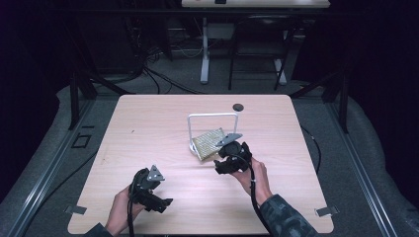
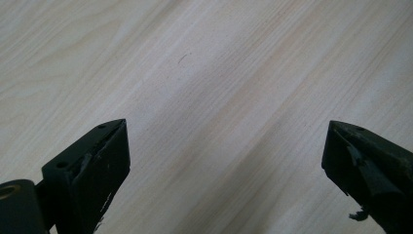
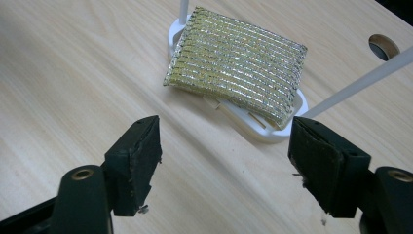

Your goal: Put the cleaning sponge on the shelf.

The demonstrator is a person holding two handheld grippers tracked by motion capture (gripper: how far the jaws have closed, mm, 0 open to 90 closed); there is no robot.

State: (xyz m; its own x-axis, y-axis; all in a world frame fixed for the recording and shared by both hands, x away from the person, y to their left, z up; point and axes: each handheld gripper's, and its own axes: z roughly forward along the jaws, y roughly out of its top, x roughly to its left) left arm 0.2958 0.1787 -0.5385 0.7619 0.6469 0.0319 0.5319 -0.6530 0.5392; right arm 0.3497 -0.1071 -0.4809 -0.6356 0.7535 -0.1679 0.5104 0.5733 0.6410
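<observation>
1. High view: a gold scouring pad lies tilted on the white base of a wire rack, a little past the middle of the counter and nearer its right edge than its left. The right gripper sits just on the near side of the pad, apart from it as far as this view tells. The left gripper rests by the near edge, left of centre, well apart from the rack. My judgement: the pad has been set on the rack and let go, so the placing looks done; what seems left is drawing the right hand clear.

2. Left gripper view: the fingers stand wide and released, with bare pale wood between them and nothing held.

3. Right gripper view: the fingers are parted and grasp nothing; only counter shows in the gap. Beyond them the pad rests across the rack's oval white base, one end raised so it slopes. It is a flat, rectangular, knitted piece, ribbed in glittering gold and silver thread, its edges slightly rounded. A thin white rod of the rack rises at the right, and a round hole in the counter lies toward the far right corner.
</observation>
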